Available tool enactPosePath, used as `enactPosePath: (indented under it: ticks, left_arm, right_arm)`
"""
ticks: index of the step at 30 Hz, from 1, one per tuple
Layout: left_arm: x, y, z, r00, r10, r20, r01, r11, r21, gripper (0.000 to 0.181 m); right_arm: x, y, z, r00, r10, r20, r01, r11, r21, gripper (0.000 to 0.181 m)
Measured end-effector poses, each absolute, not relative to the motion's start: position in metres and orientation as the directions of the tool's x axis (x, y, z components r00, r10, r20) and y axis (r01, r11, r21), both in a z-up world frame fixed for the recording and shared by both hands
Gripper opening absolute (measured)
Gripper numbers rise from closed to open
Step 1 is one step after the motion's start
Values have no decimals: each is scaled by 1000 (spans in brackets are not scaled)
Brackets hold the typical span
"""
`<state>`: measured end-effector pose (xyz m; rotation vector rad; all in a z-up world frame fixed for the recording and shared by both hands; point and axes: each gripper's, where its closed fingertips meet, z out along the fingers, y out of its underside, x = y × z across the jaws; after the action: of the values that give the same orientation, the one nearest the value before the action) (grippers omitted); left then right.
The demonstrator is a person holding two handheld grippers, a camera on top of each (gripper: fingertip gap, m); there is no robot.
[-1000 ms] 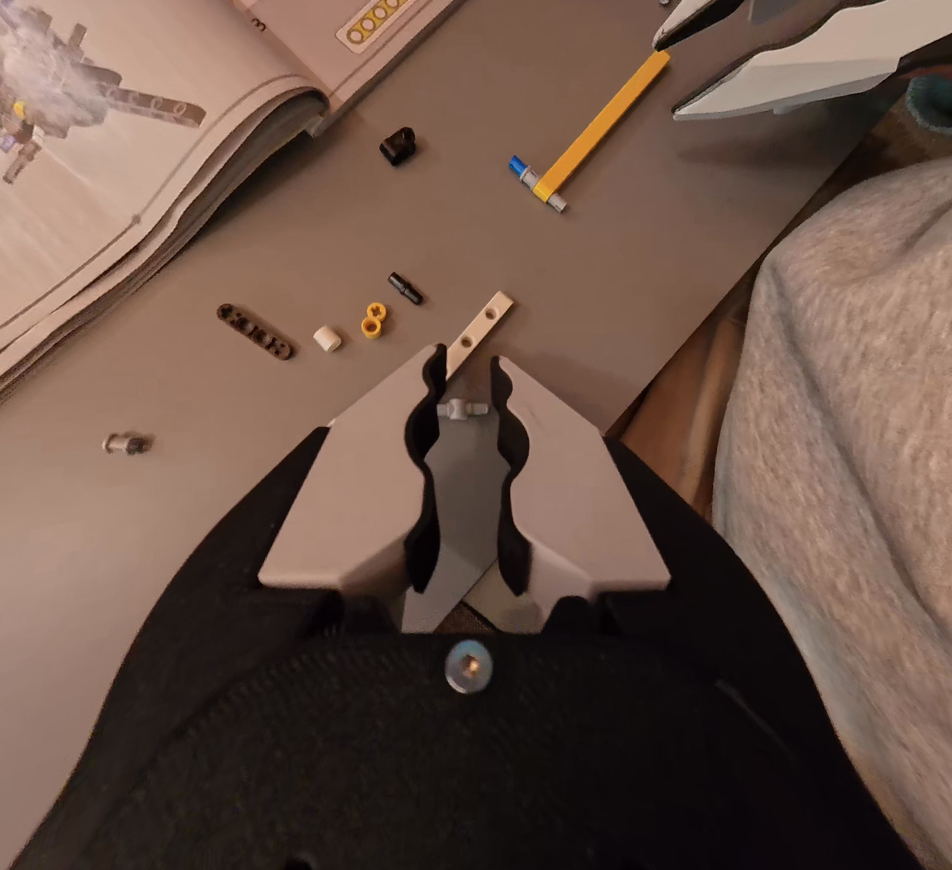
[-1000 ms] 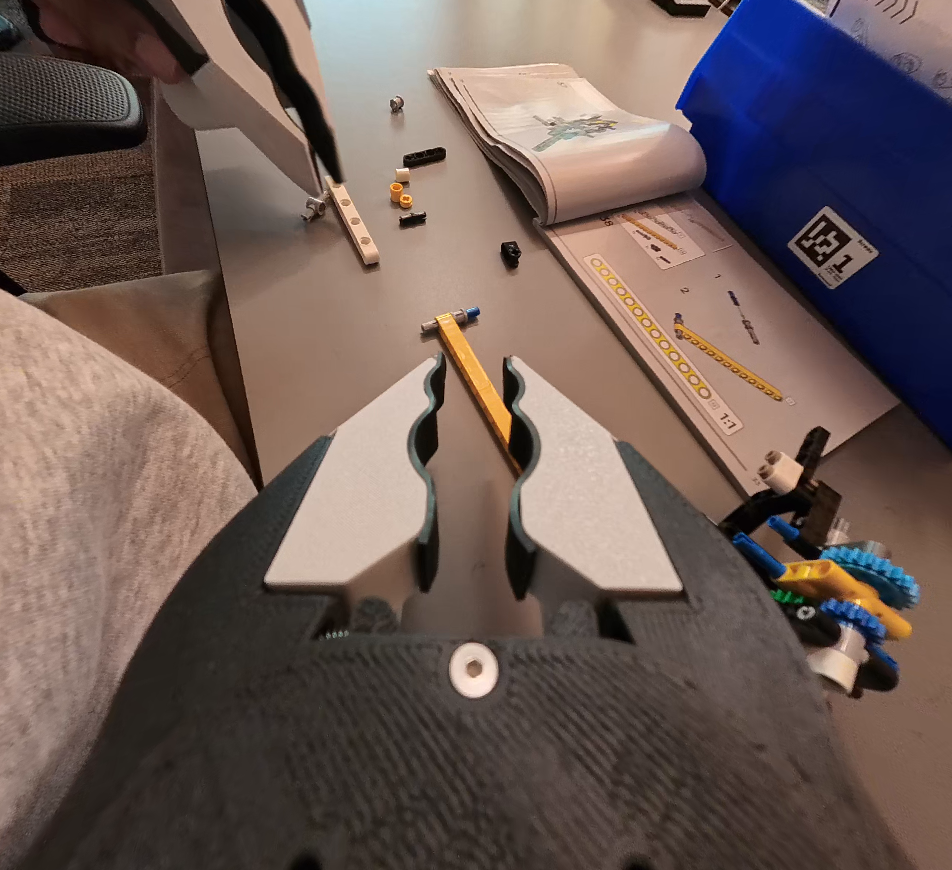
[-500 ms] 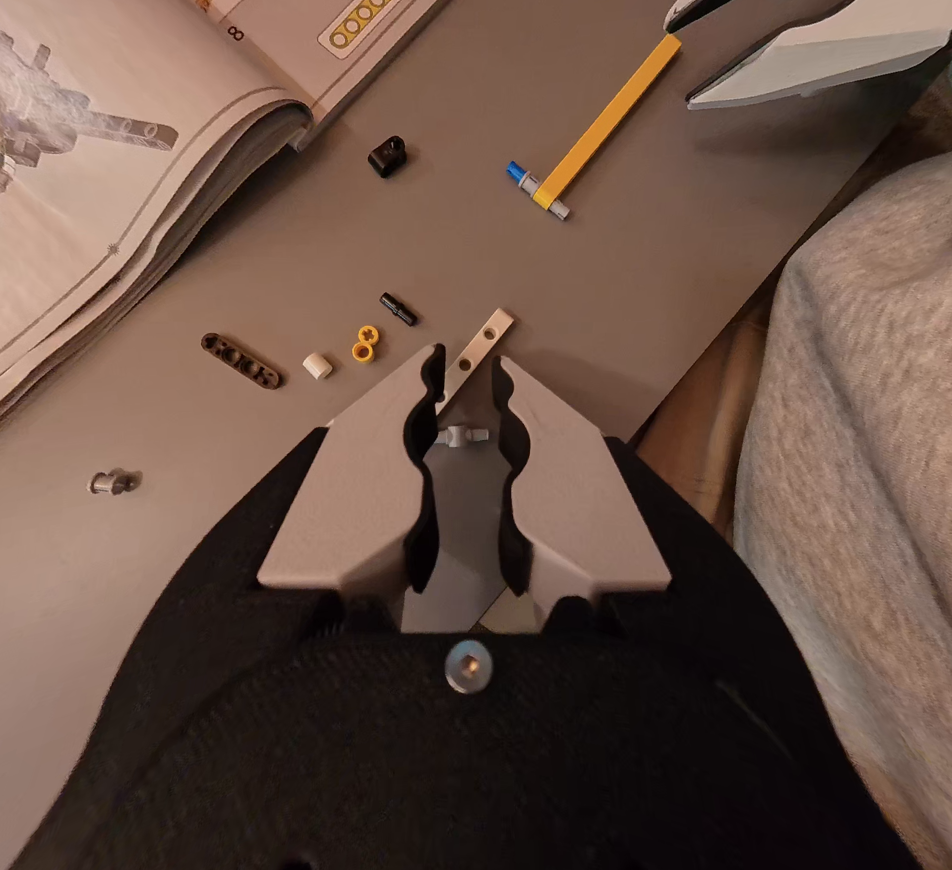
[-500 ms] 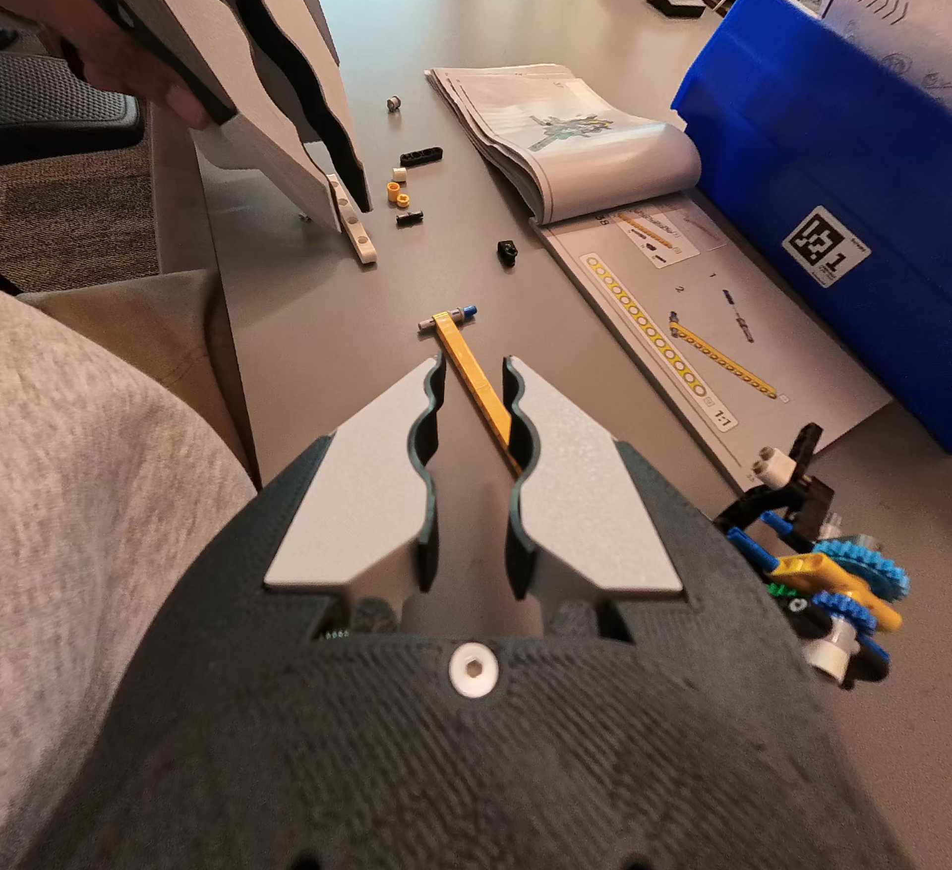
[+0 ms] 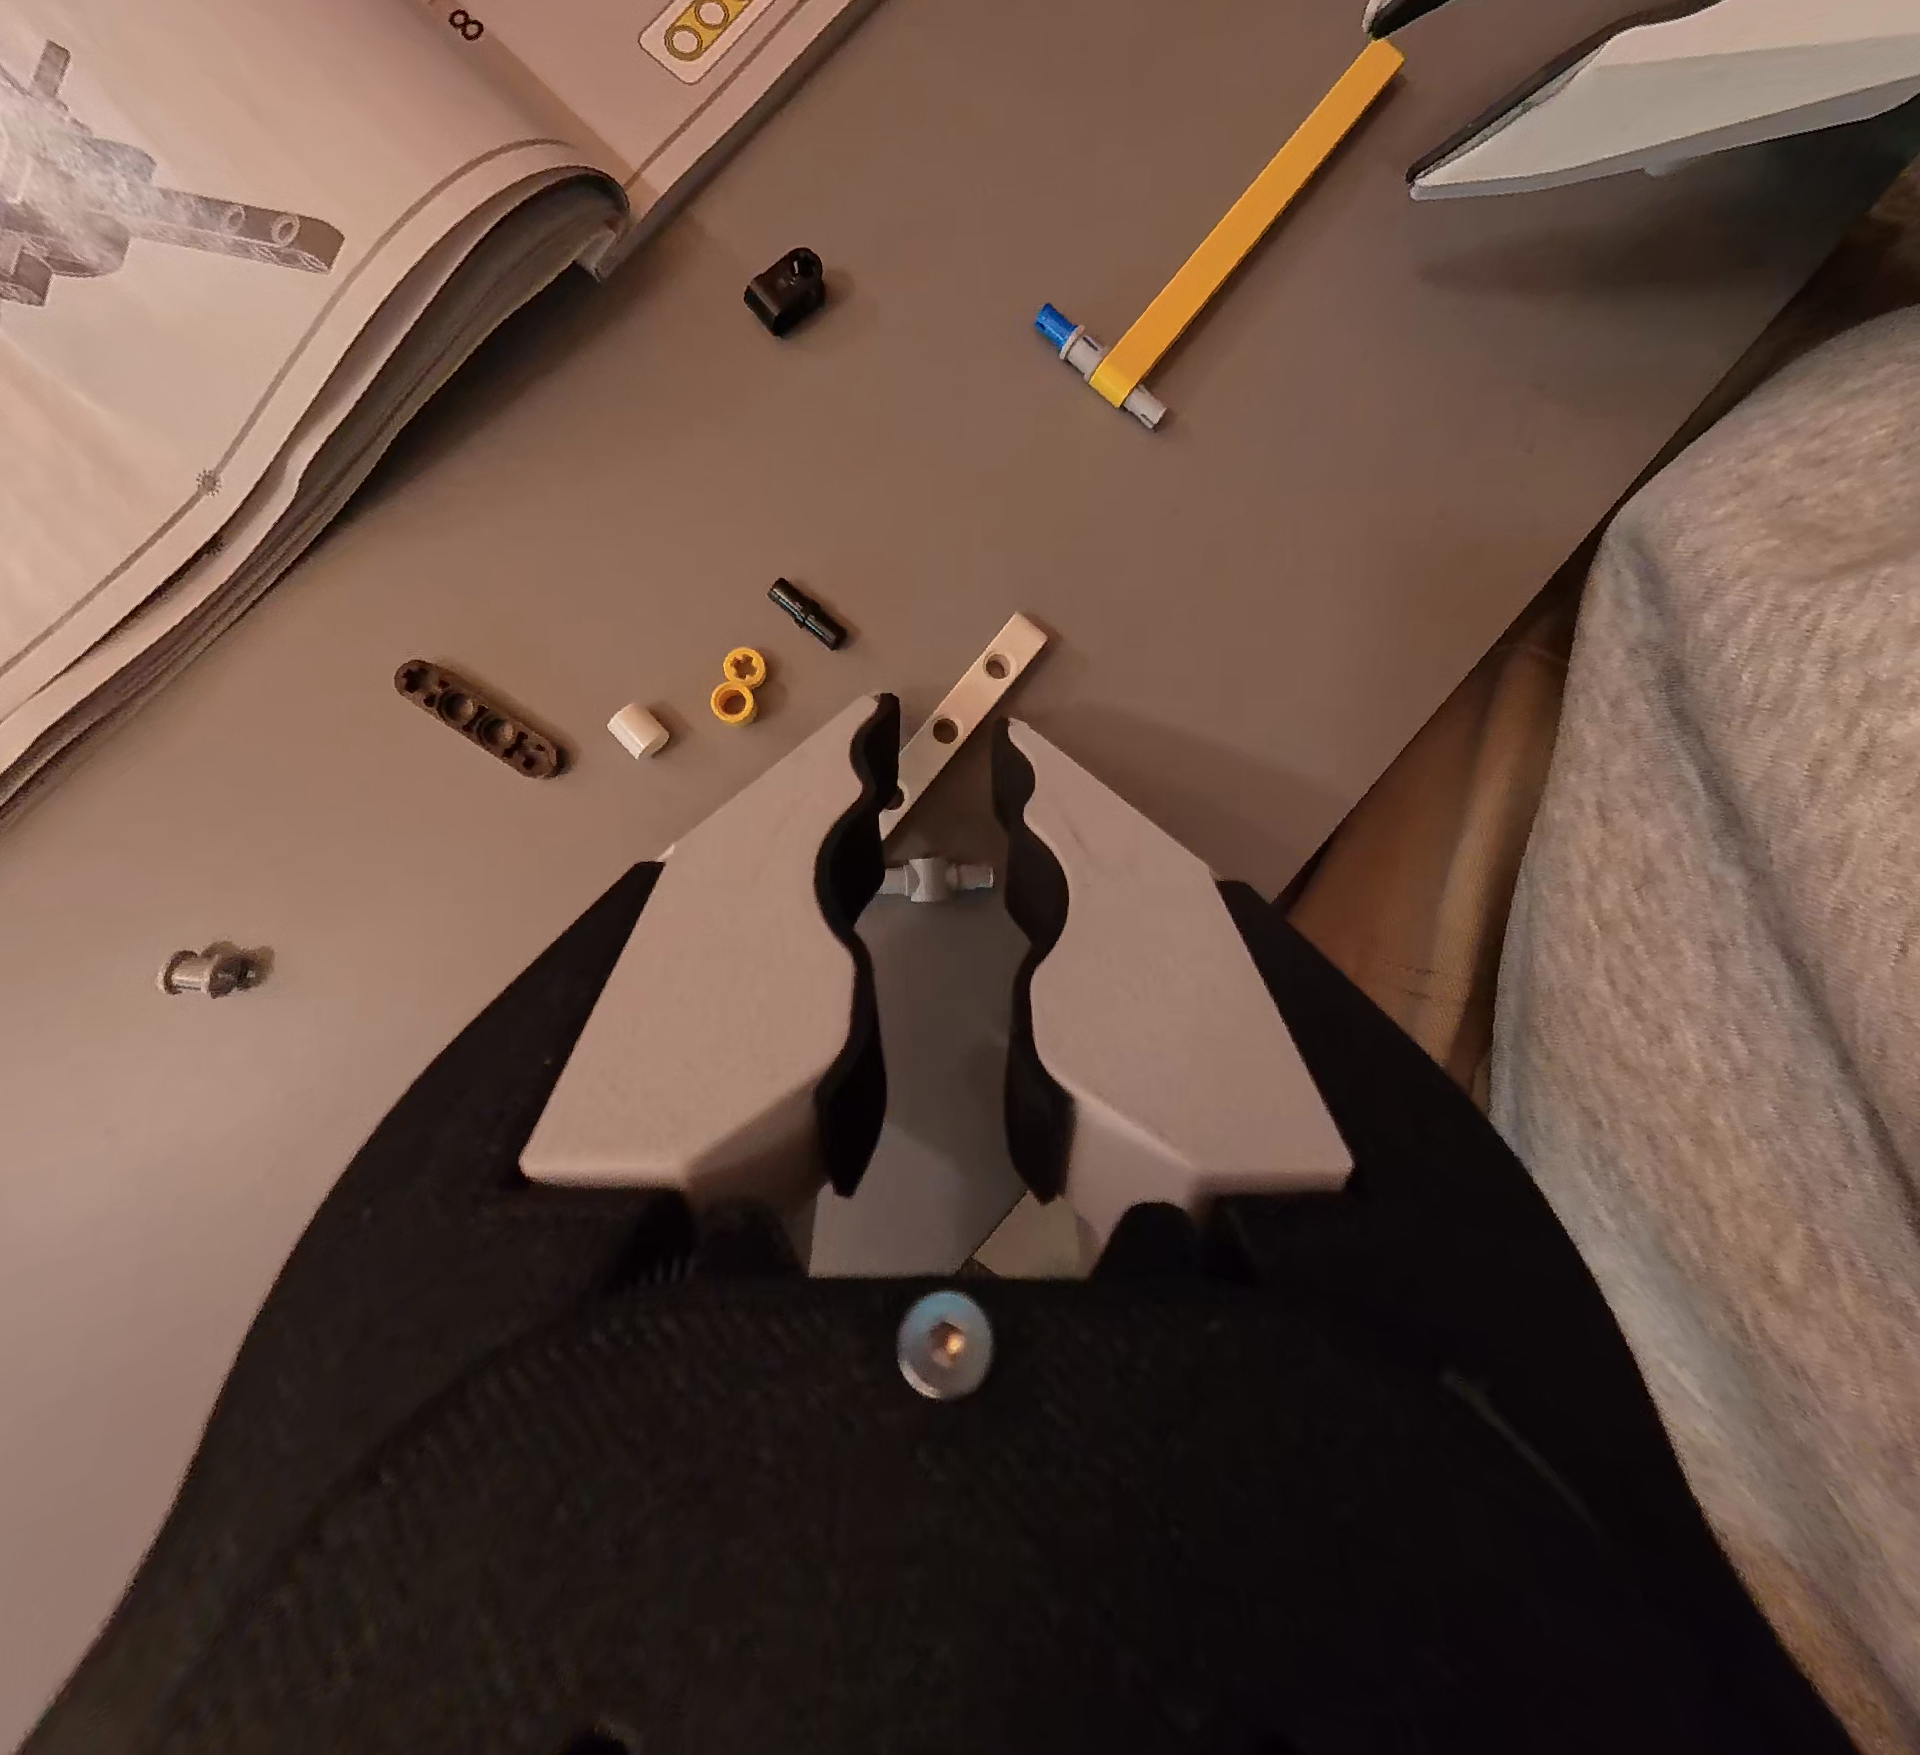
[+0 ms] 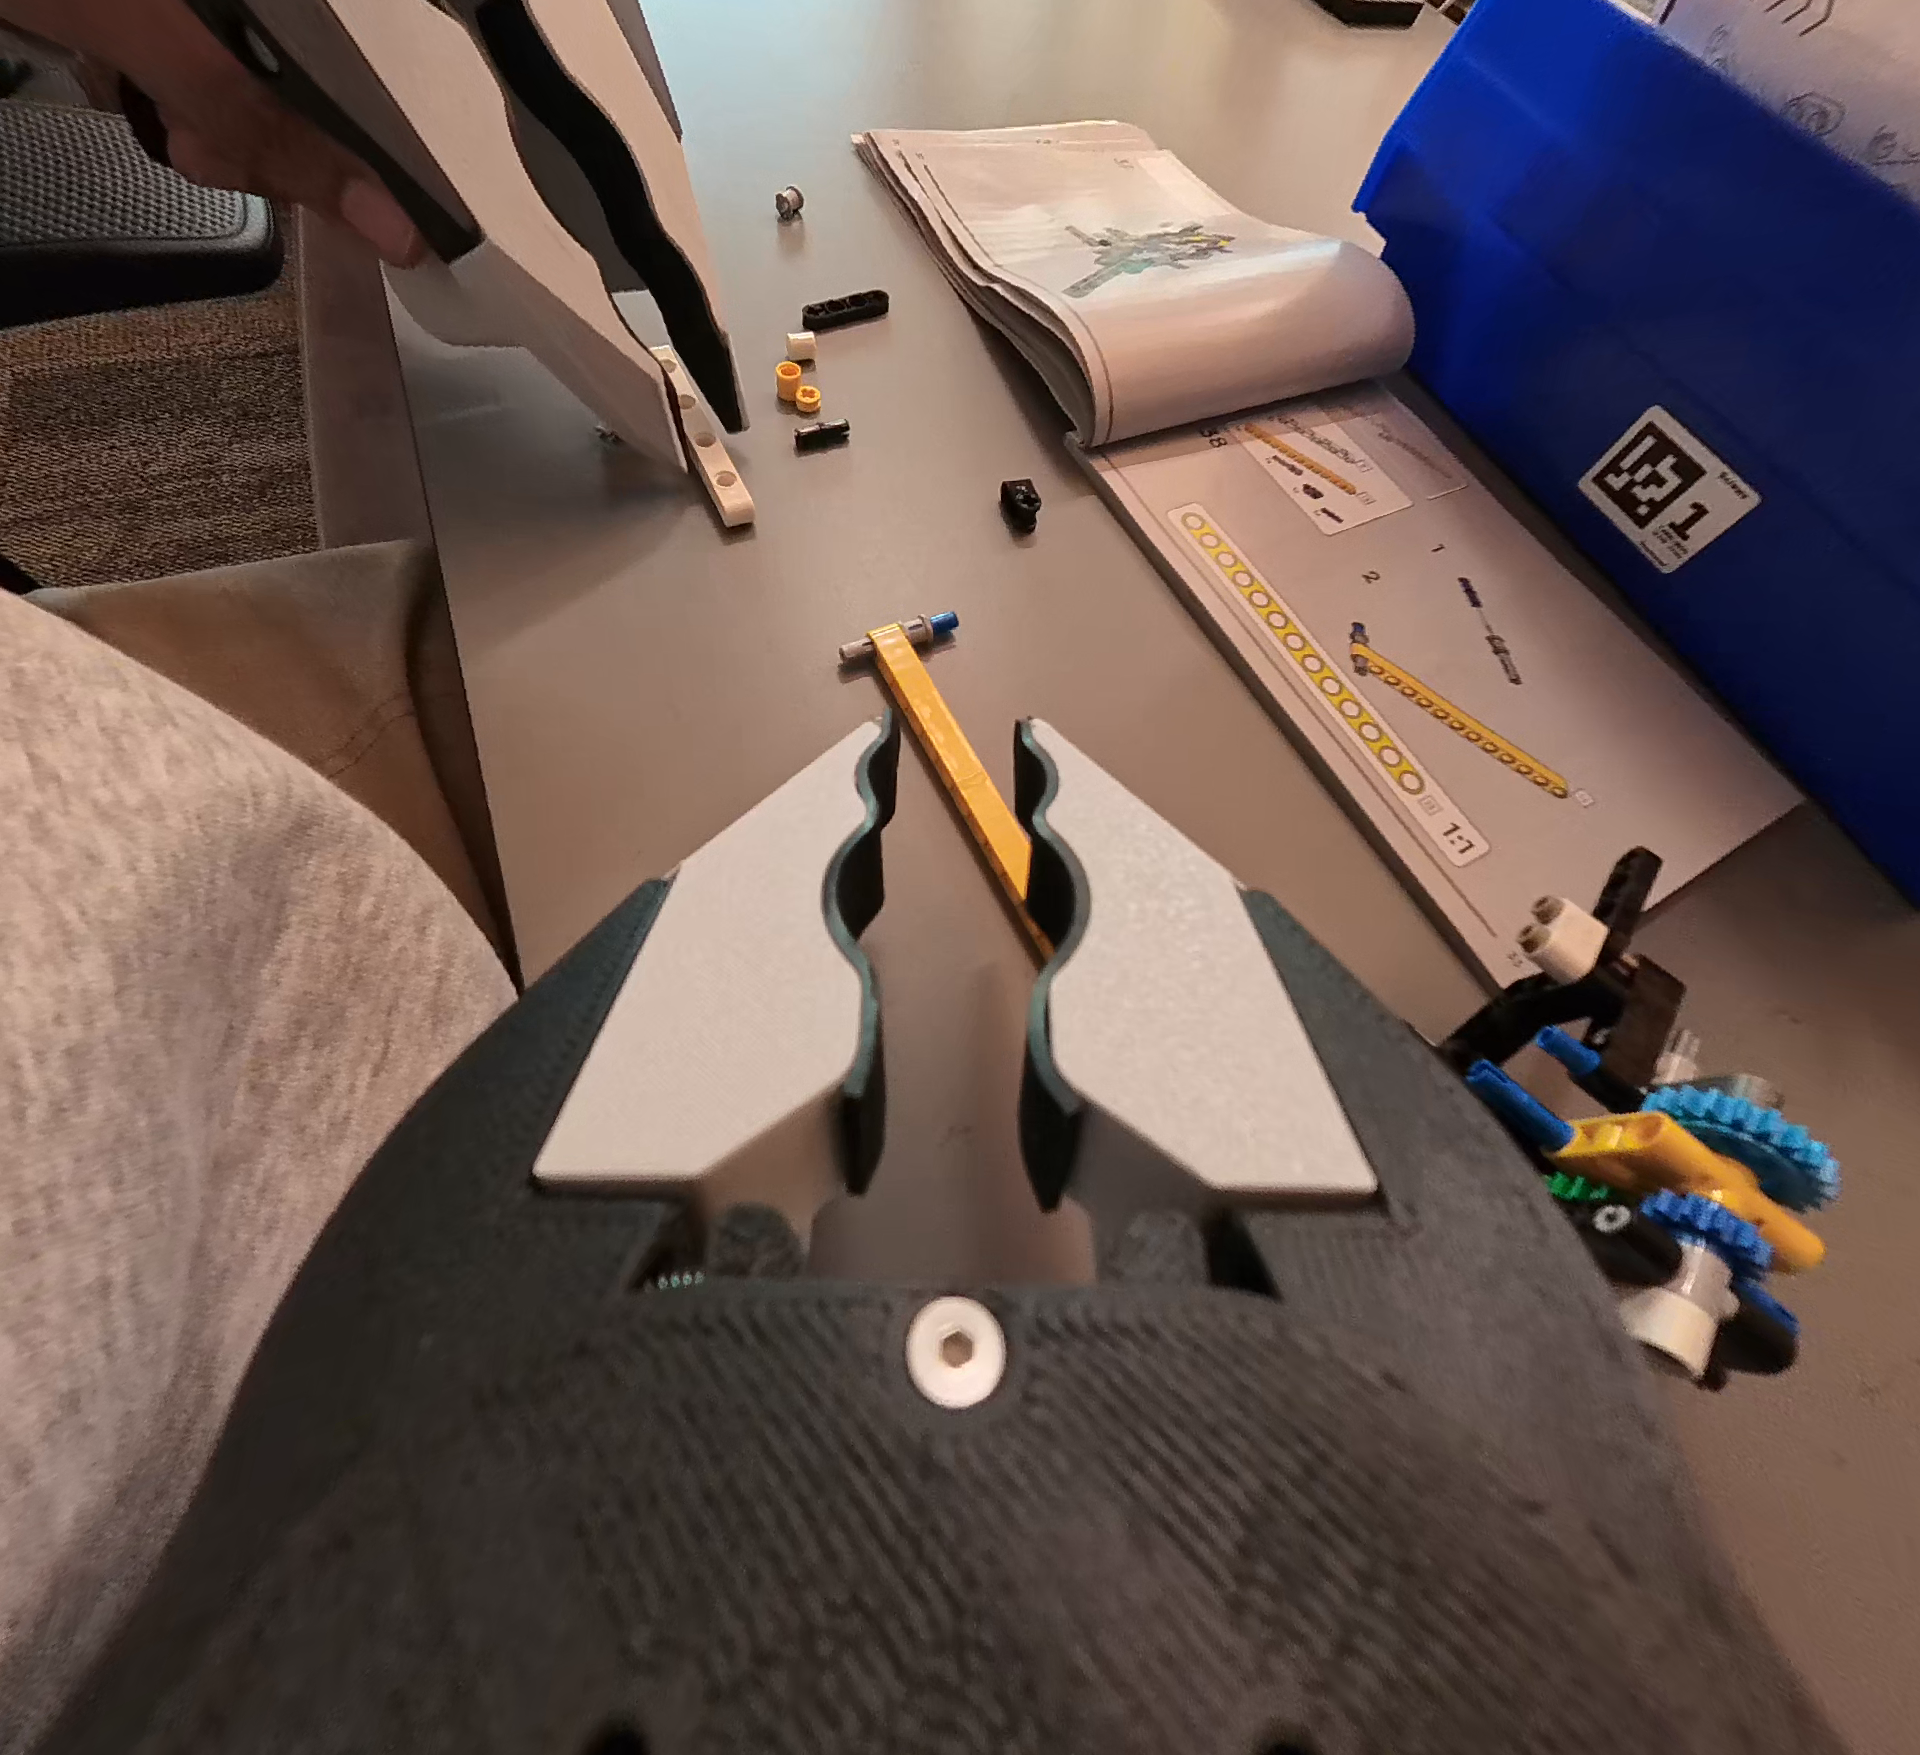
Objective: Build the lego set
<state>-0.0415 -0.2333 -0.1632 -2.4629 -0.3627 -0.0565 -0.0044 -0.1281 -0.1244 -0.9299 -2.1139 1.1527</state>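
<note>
My left gripper [image 5: 943, 718] is open low over the grey table, its tips on either side of a white beam [image 5: 977, 687]. A small grey pin [image 5: 930, 877] lies between its fingers, farther back. In the right wrist view the left gripper [image 6: 704, 438] stands over the white beam [image 6: 717, 469]. My right gripper [image 6: 954, 731] is open, with the near end of a yellow beam [image 6: 951, 749] between its fingers. A blue and grey pin [image 6: 914, 633] sits through the beam's far end. The left wrist view shows the yellow beam [image 5: 1247, 219] and the right gripper [image 5: 1397, 103] at its end.
Loose parts lie beside the white beam: a black pin [image 5: 807, 612], yellow bushes [image 5: 740, 685], a white bush [image 5: 638, 730], a short black beam [image 5: 480, 718], a grey pin [image 5: 213, 970] and a black connector [image 5: 787, 289]. An open instruction booklet [image 6: 1143, 251], a blue bin [image 6: 1662, 303] and a geared assembly [image 6: 1662, 1165] are on the right. The table edge [image 6: 457, 666] is close on the left.
My left gripper has shifted sideways over the white beam, so its tips now straddle it. The right gripper has barely moved and stays open at the yellow beam.
</note>
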Motion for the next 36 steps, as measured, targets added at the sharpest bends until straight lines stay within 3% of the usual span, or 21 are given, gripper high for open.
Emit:
enactPosePath:
  ticks: [1, 22, 36]
  left_arm:
    - [-41, -233, -163, 961, 245, 131, 274, -756, -595, 15]
    - [-50, -248, -161, 954, 275, 119, 291, -753, -591, 16]
    - [-30, -217, -155, 980, 154, 128, 200, -754, -626, 7]
  right_arm:
    - [-5, -128, -124, -607, 782, 138, 308, 392, -867, 20]
    - [-4, -130, -124, -608, 781, 142, 306, 395, -866, 20]
    - [-5, -129, -124, -605, 783, 144, 304, 394, -868, 20]
